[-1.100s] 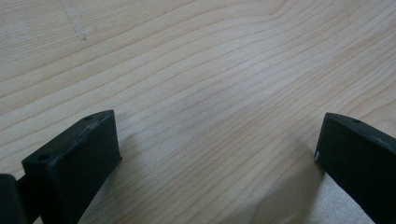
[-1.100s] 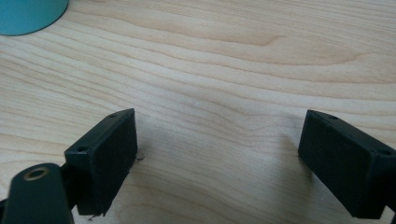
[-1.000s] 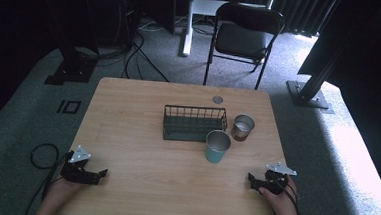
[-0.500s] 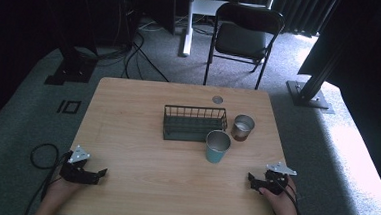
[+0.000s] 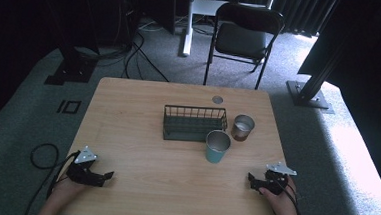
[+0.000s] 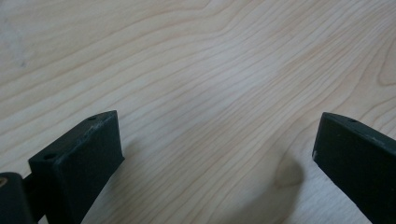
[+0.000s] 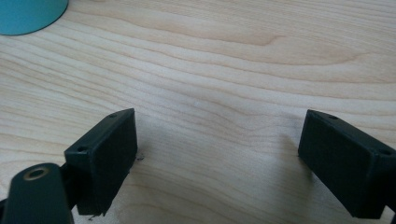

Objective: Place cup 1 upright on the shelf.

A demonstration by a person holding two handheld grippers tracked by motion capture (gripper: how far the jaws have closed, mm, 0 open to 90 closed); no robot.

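A teal cup (image 5: 217, 146) stands upright near the table's middle, its base also at the top left of the right gripper view as the teal cup (image 7: 28, 14). Behind it sits a dark wire basket (image 5: 194, 123), and a brown metal cup (image 5: 243, 127) stands to the basket's right. My left gripper (image 5: 105, 176) rests near the front left corner, held by a hand, its jaws wide apart over bare wood (image 6: 210, 121). My right gripper (image 5: 251, 179) rests near the front right edge, open as well, with nothing between its fingers (image 7: 105, 149).
The wooden table (image 5: 128, 108) has a small round grommet (image 5: 217, 99) near its far edge. A black folding chair (image 5: 245, 35) stands beyond the table. Cables (image 5: 40, 153) trail on the carpet at the left, and stand bases (image 5: 309, 95) sit at the right.
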